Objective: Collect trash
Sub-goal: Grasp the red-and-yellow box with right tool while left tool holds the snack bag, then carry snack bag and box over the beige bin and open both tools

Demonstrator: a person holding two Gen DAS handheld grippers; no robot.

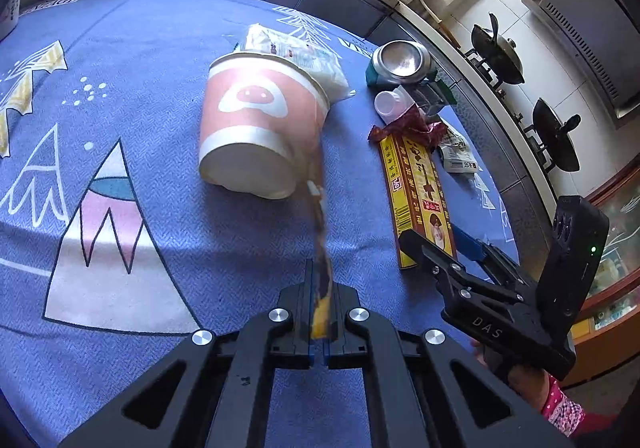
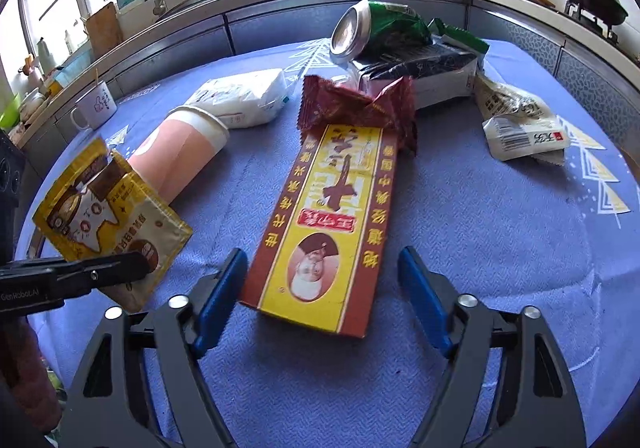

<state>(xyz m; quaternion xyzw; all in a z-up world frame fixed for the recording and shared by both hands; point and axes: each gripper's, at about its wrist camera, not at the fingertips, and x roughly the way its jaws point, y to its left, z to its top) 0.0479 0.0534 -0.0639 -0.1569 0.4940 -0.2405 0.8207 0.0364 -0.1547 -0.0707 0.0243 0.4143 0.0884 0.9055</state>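
My left gripper [image 1: 320, 312] is shut on a yellow snack sachet [image 1: 320, 248], seen edge-on here. The right wrist view shows the sachet's [image 2: 112, 208] printed face, hanging above the blue tablecloth [image 2: 480, 248] in my left gripper [image 2: 132, 272]. My right gripper [image 2: 322, 288] stands open astride the near end of a long red-and-yellow carton [image 2: 332, 216] that lies flat. Its left pad is very close to the carton's edge, and a gap shows at the right pad. From the left wrist, my right gripper [image 1: 436, 240] sits over the carton [image 1: 416, 188].
On the cloth lie a pink paper cup [image 1: 256, 120] on its side, a white tissue pack [image 1: 304, 52], a crushed can [image 2: 360, 28], a red wrapper [image 2: 360, 104] and a white wrapper [image 2: 520, 124]. A mug [image 2: 94, 110] stands far left, with a kitchen counter behind.
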